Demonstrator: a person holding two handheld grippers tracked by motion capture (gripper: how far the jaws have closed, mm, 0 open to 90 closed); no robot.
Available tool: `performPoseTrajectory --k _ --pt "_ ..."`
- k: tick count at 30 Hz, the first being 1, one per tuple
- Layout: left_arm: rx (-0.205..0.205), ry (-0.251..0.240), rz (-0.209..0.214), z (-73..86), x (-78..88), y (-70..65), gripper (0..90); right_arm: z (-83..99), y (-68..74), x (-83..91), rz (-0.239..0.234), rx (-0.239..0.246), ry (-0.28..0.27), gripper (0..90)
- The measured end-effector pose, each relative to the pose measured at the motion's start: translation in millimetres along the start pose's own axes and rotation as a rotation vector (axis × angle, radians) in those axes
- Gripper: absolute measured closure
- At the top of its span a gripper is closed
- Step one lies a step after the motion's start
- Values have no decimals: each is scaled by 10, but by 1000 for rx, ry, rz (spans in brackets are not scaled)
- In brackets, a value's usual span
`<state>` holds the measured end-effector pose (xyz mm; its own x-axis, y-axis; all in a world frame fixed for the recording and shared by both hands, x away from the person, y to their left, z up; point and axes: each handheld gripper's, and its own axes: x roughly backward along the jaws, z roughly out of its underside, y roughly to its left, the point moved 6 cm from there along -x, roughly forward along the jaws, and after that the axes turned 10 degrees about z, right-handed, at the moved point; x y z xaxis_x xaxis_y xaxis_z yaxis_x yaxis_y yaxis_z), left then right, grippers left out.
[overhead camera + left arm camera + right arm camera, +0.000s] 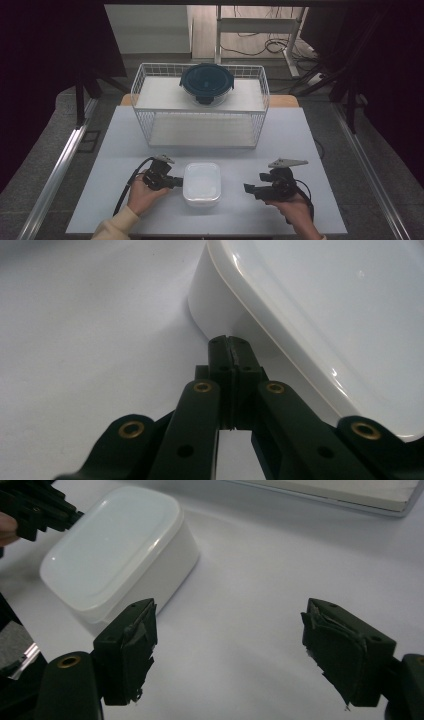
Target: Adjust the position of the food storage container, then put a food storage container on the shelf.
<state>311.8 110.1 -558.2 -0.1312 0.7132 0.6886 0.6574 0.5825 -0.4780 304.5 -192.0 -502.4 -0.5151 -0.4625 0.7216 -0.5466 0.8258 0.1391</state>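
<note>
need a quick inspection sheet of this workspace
surface: pale table, bare around the work
job's things: white lidded container at the front, between both grippers
clutter: wire basket rack at the back, dark round lidded container on its upper shelf
grippers: left gripper shut, tips at the white container's side; right gripper open, nothing between the jaws
cables: black cable from the left gripper; floor cables behind
surroundings: dark curtains, grey floor

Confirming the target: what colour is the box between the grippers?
White, lid and body alike; the box shows best in the right gripper view.
</note>
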Motion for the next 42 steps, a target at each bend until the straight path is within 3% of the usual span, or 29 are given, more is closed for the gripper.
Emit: performPoseTrajectory --k 5,9,14,17,19,22,27,33,39,42 --pt "-6 -23 -17 0 83 3 900 6 38 -7 -12 20 -8 216" --pt "-27 -76 -44 14 259 -73 850 0 71 -1 -27 37 -28 198" --pt "-9 -208 -85 54 515 -164 527 -19 108 39 -50 32 -78 207" --pt "4 -239 -112 69 574 -172 359 -7 90 27 -42 0 -73 219" --pt "15 -236 -104 85 575 -153 318 0 80 16 -36 -6 -69 220" --pt "20 -246 -110 110 576 -125 326 0 109 12 -59 -13 -60 226" --pt "19 -246 -102 108 600 -130 293 22 137 -23 -59 33 -29 222" --pt "-9 -251 -90 102 622 -241 229 10 131 -23 -58 40 -39 221" --pt "-11 -250 -95 76 618 -298 225 -41 119 -25 -40 3 -49 228" --pt "-27 -248 -76 24 594 -373 227 -37 136 -7 -43 -15 -45 228"
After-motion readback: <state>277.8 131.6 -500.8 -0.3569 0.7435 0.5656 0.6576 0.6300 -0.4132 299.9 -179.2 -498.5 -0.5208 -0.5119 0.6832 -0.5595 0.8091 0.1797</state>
